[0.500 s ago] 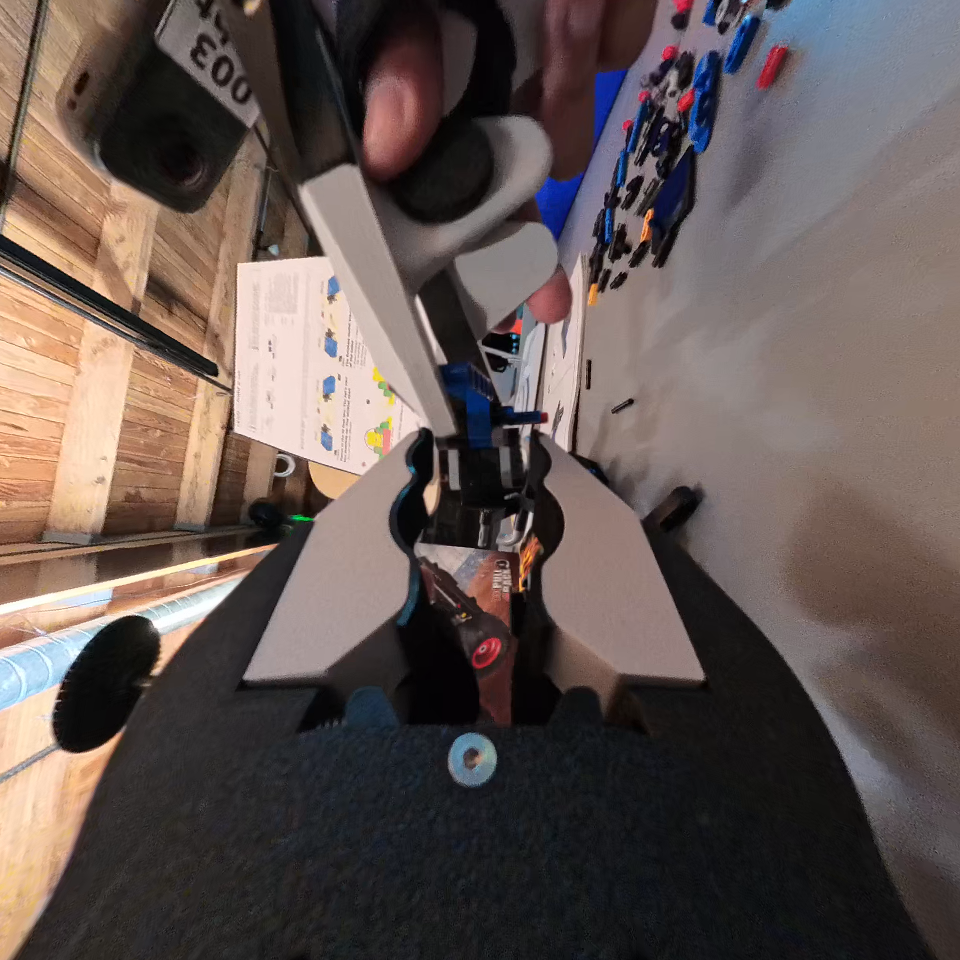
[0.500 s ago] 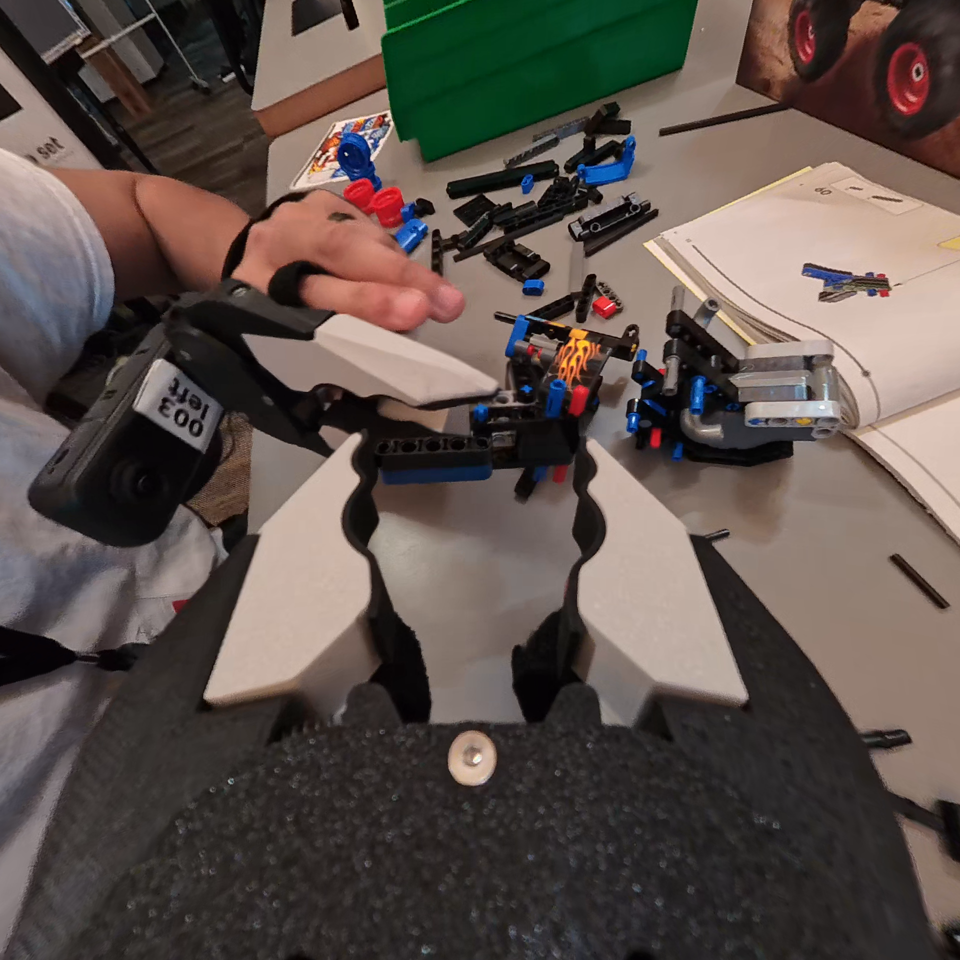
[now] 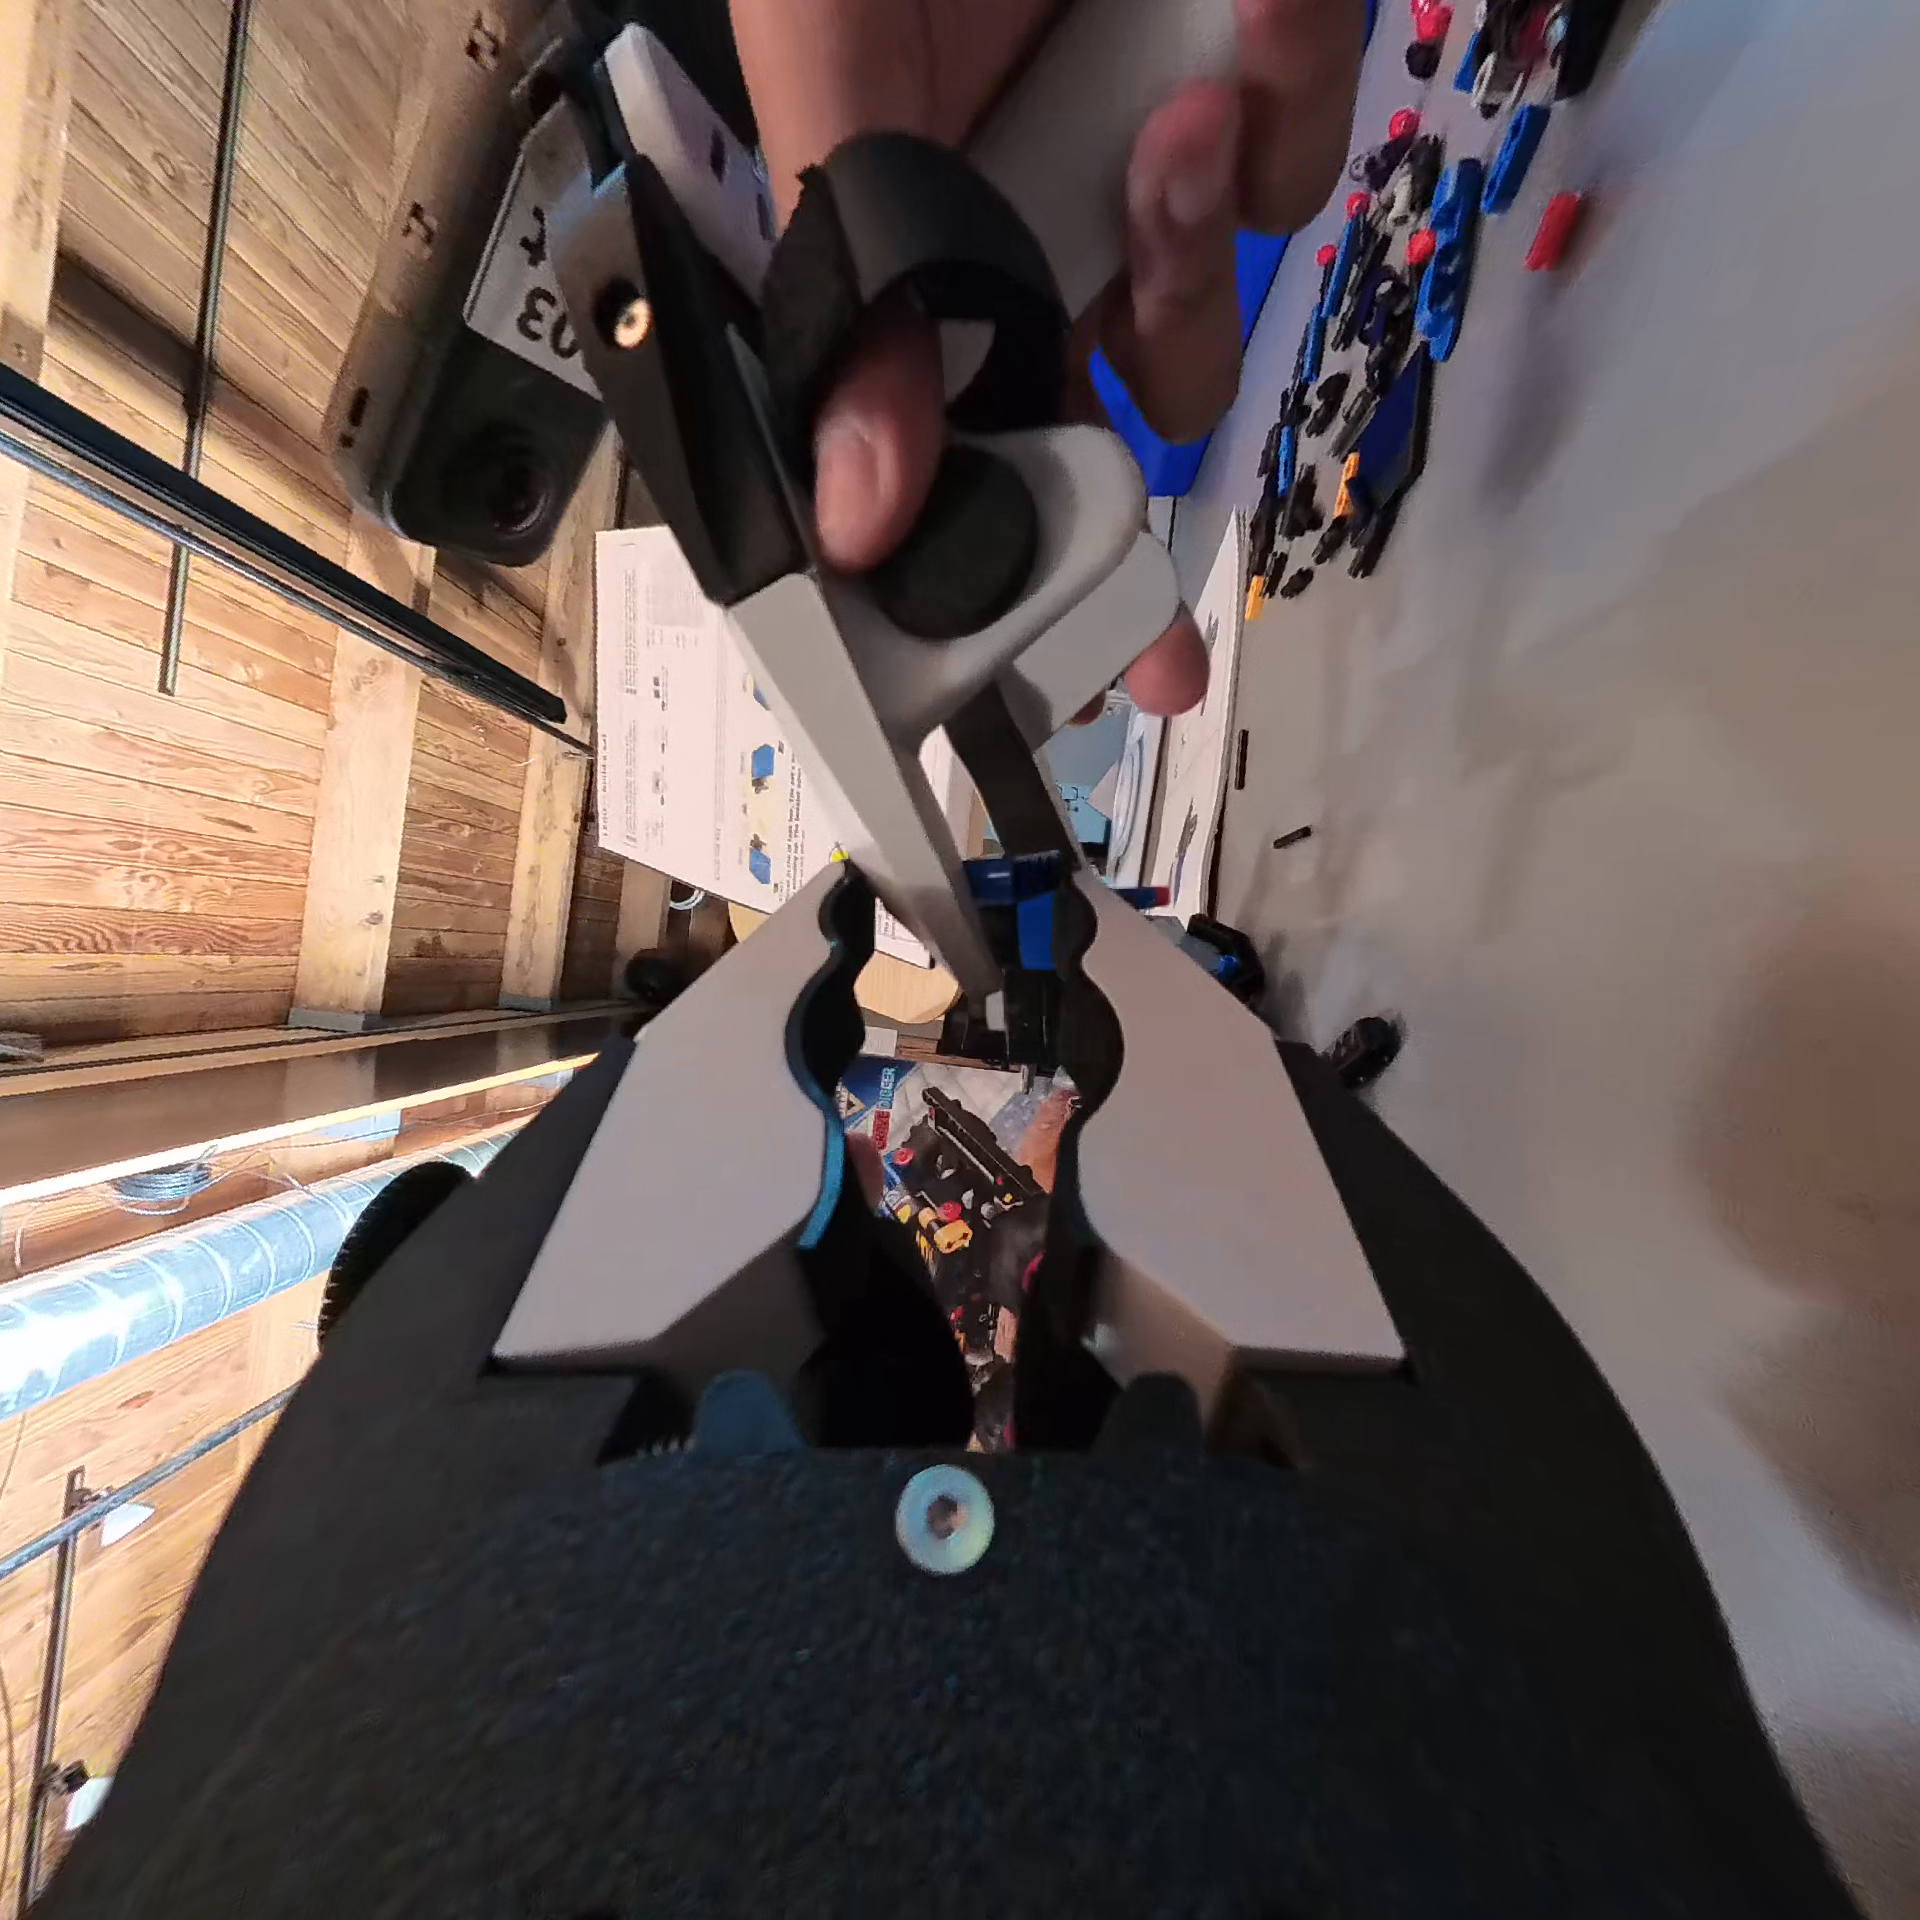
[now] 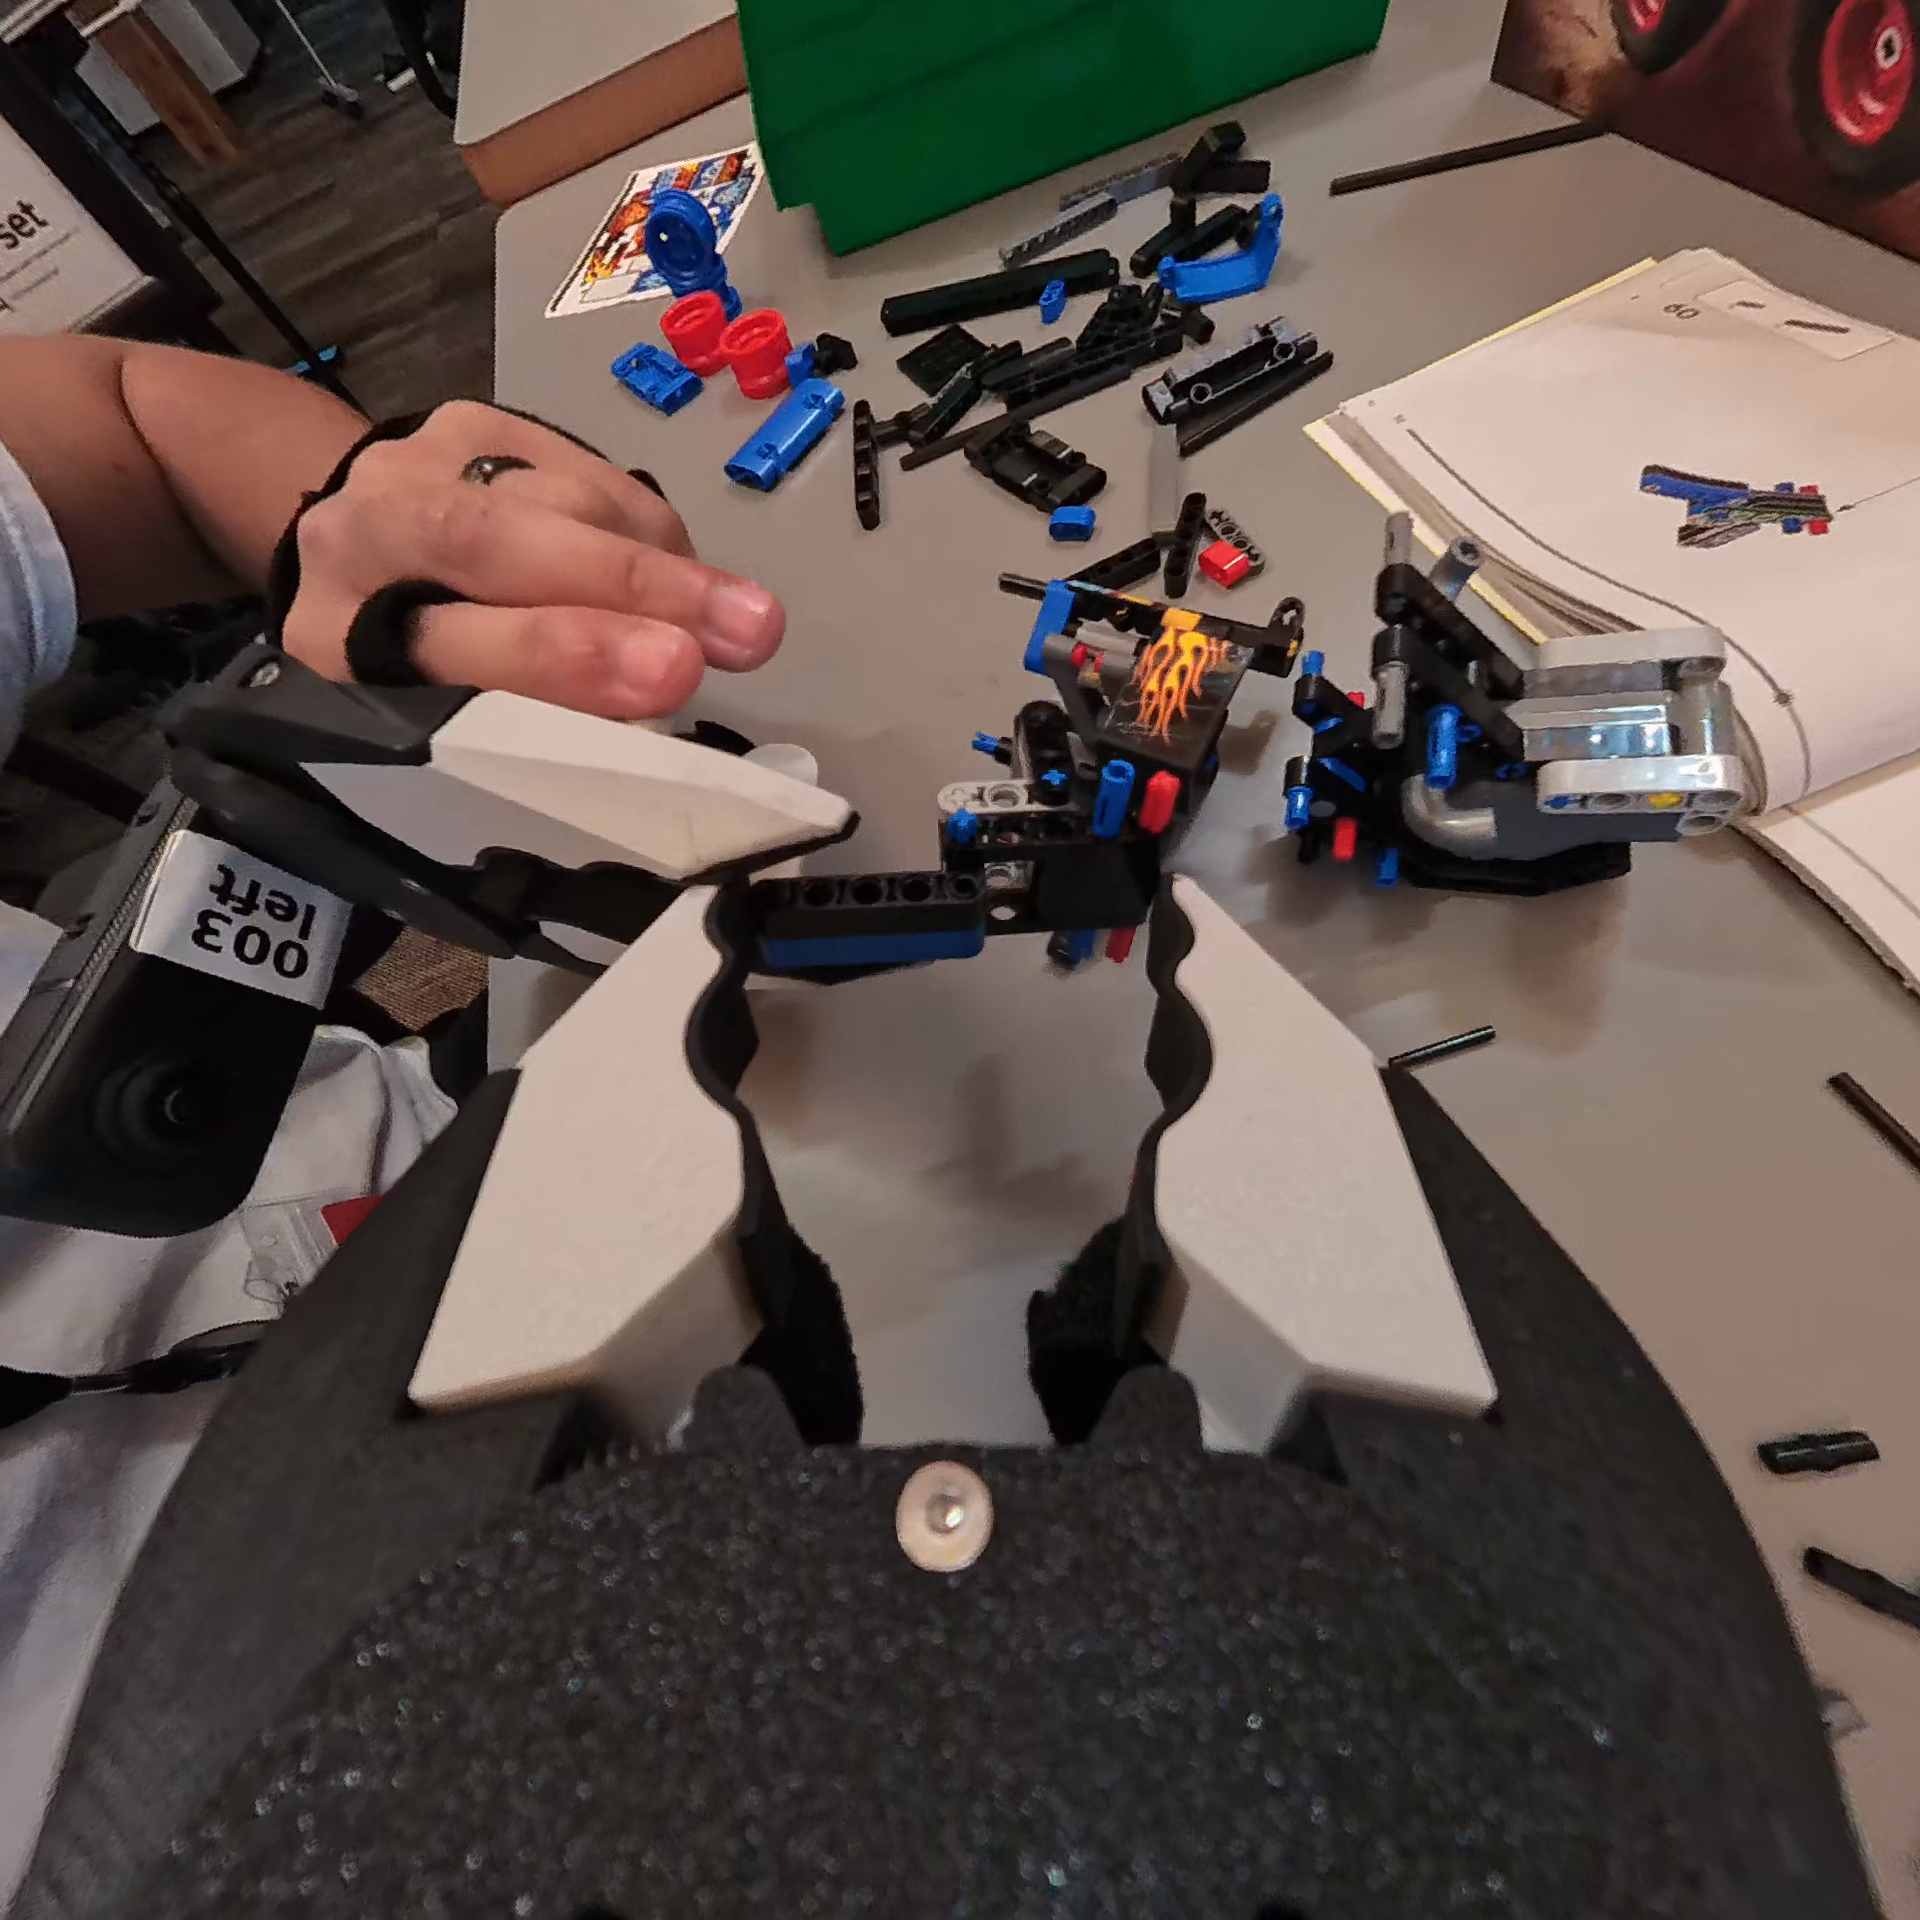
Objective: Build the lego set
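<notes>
Both grippers meet at the flame-decal lego sub-assembly, held just above the tabletop.

Left gripper has its fingers narrowed onto the black-and-blue beam end of the flame-decal sub-assembly. Right gripper has fingers spread wide, with the beam lying across the gap at its tips; contact appears likely, but the view is unclear. A second sub-assembly with grey beams rests on the tabletop, against the open instruction booklet. Loose lego pieces lie scattered farther back, before a green box.
</notes>
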### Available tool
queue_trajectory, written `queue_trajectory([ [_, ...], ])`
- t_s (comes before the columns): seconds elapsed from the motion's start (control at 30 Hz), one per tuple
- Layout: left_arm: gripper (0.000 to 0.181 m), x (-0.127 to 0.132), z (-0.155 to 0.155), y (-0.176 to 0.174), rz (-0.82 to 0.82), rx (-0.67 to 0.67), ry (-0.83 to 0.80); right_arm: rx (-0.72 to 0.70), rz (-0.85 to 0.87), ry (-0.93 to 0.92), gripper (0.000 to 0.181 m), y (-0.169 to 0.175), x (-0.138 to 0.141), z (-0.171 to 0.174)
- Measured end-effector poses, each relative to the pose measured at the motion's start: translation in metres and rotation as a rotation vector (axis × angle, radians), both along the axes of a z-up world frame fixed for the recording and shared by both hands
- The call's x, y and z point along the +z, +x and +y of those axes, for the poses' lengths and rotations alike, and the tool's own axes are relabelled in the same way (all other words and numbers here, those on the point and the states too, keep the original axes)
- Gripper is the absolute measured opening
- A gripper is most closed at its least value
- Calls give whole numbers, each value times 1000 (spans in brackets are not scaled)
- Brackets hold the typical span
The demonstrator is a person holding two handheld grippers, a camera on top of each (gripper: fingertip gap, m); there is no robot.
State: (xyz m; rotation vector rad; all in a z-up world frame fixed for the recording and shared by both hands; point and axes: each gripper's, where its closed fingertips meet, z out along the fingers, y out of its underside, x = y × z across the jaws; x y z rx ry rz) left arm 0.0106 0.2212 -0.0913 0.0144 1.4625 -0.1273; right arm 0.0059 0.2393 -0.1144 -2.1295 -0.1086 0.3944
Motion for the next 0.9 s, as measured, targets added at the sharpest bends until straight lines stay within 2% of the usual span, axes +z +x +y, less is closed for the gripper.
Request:
queue_trajectory([
  [0.1, 27, 8, -5, -6, -26, -39, -45, 53, 6, 42, 75, -9, 6, -1],
  [0.17, 15, 17, -8, -11, -42, -60, -112, 104, 17, 70, 75, -17, 12, -4],
  [0.27, 11, 13, -10, -10, 41, -75, -258, 127, 27, 72, 74, -19, 14, -7],
  [0.33, 9, 11, -10, -8, 66, -70, -302, 129, 58, 37, 74, -18, 10, -8],
  [0.47, 8, 8, -16, -11, 116, -122, -405, 161, 3, 50, 74, -20, 13, -12],
  [0.57, 9, 5, -20, -13, 123, -152, -390, 161, -23, 32, 81, -19, 10, -13],
  [0.67, 10, -7, -17, -9, 159, -135, -371, 170, 16, -20, 72, -20, -1, -15],
  [0.73, 1, -17, -16, -7, 178, -131, -322, 183, 40, -42, 69, -19, -6, -16],
  [0.83, 0, -31, -9, -7, 207, -94, -251, 161, 62, -32, 71, -10, -4, -15],
  [0.9, 0, -35, -7, -10, 239, -88, -266, 166, 71, -2, 71, -5, 5, -18],
])
